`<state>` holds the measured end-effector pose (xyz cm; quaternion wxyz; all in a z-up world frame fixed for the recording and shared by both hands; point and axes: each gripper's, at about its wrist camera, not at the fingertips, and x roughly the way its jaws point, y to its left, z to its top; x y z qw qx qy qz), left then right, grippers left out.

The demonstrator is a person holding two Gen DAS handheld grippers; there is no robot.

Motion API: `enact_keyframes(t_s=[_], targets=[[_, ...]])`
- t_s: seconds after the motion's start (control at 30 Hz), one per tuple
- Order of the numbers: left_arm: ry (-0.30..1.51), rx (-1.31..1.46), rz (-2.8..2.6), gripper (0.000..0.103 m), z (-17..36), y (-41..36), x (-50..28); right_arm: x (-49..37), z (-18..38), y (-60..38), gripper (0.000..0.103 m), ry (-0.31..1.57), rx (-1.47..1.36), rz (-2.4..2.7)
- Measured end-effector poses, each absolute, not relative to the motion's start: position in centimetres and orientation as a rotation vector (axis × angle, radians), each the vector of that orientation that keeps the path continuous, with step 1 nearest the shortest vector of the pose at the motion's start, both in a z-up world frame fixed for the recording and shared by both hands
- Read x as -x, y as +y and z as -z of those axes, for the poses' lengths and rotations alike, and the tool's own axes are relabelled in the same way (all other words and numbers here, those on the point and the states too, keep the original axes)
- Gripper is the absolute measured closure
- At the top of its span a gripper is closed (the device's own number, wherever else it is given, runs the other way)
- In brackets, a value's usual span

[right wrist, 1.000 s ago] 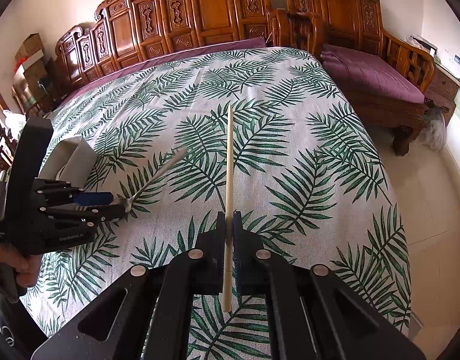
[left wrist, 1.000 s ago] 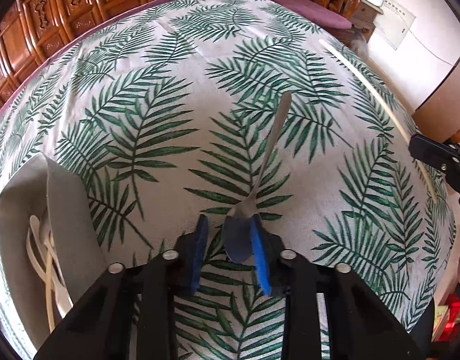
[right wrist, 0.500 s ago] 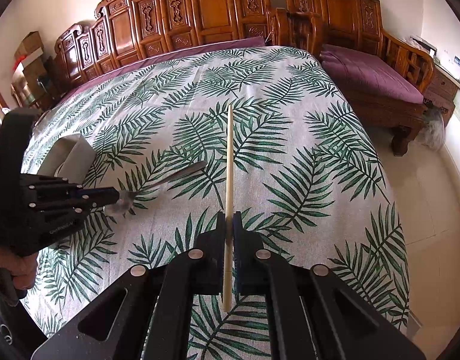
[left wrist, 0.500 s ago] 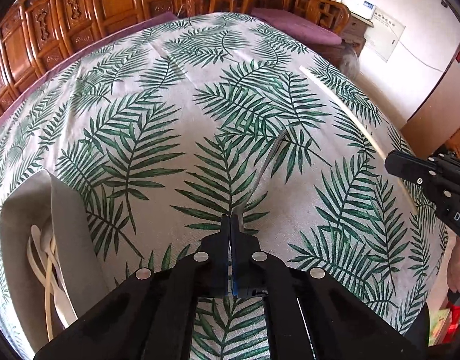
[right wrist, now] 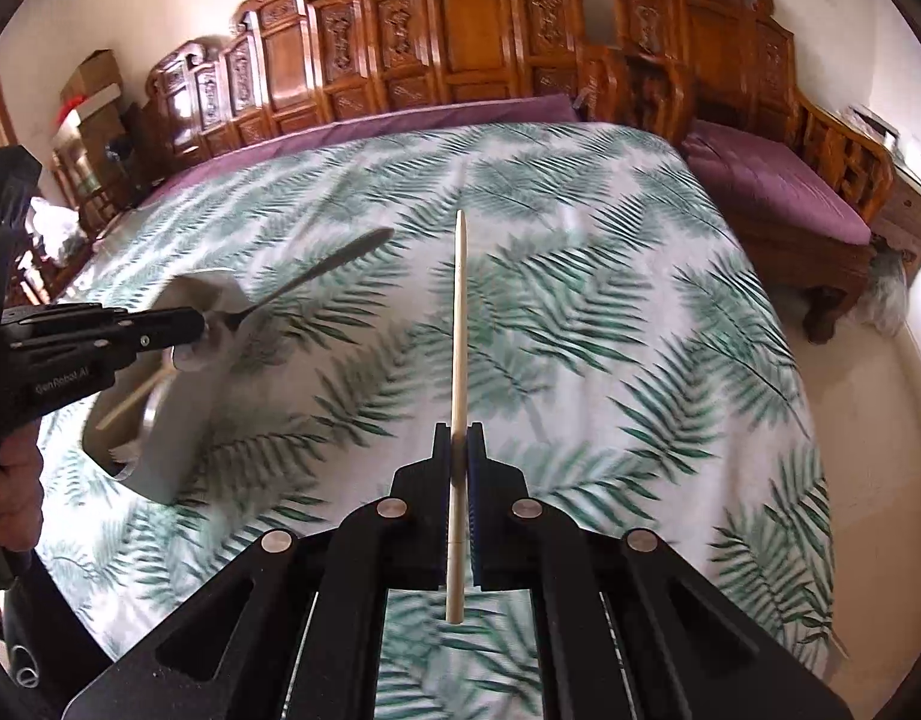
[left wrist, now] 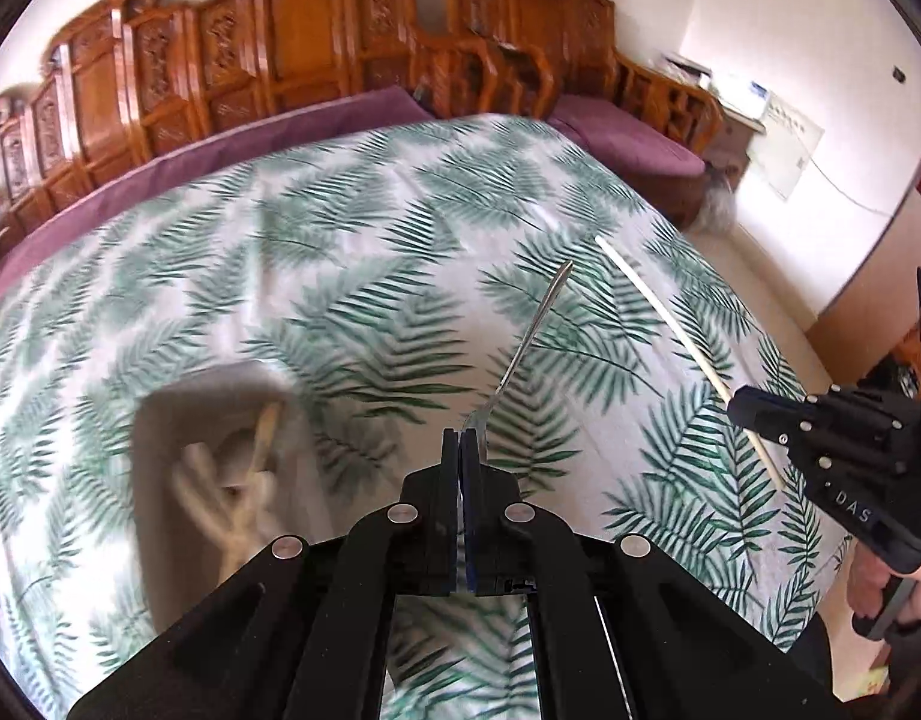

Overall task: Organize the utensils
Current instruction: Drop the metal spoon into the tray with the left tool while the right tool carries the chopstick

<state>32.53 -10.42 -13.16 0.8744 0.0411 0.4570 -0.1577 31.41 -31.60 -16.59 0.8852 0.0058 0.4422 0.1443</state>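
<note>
So the left gripper point(left wrist: 460, 441) has its jaws pressed together on the bowl end of a metal spoon point(left wrist: 523, 348), and the spoon is up off the tablecloth point(left wrist: 352, 276). Its handle sticks straight out ahead of the gripper, tilted a bit toward the right in the left wrist view, tip pointing at the far side of the table. From the right wrist camera you see the same spoon side on, handle running up and to the right away from the black fingers point(right wrist: 166, 324), with the bowl right at the pinch.

The right gripper point(right wrist: 458, 450) is clamped on a long pale chopstick point(right wrist: 457, 324). The stick runs dead along the gripper's own line, thin end pointing away toward the carved wooden chairs point(right wrist: 460, 54), thick end poking back past the pads toward the camera. Also clear of the cloth, and the grip sits well toward the thick end, not the middle.

There's a grey tray point(left wrist: 160, 438) sitting on the leaf-print cloth, off to the left of both grippers. Inside it are a few pale utensils point(left wrist: 232, 492) lying crossed over each other, too blurry to tell exactly what each one is. In the right wrist view the spoon's bowl hangs right in front of the tray's far end.
</note>
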Motion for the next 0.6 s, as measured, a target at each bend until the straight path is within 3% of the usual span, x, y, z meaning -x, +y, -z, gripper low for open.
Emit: enact_keyframes(t_s=[0.37, 0.6], targets=[[0.986, -0.001, 0.142, 0.103, 13.9, 0.5, -29.3, -30.8, 15.1, -20.1, 0.097, 0.923, -0.035, -0.47], [1.018, 0.053, 0.105, 0.102, 15.4, 3.3, -28.9, -31.2, 15.7, -14.2, 0.097, 0.97, -0.064, -0.528]])
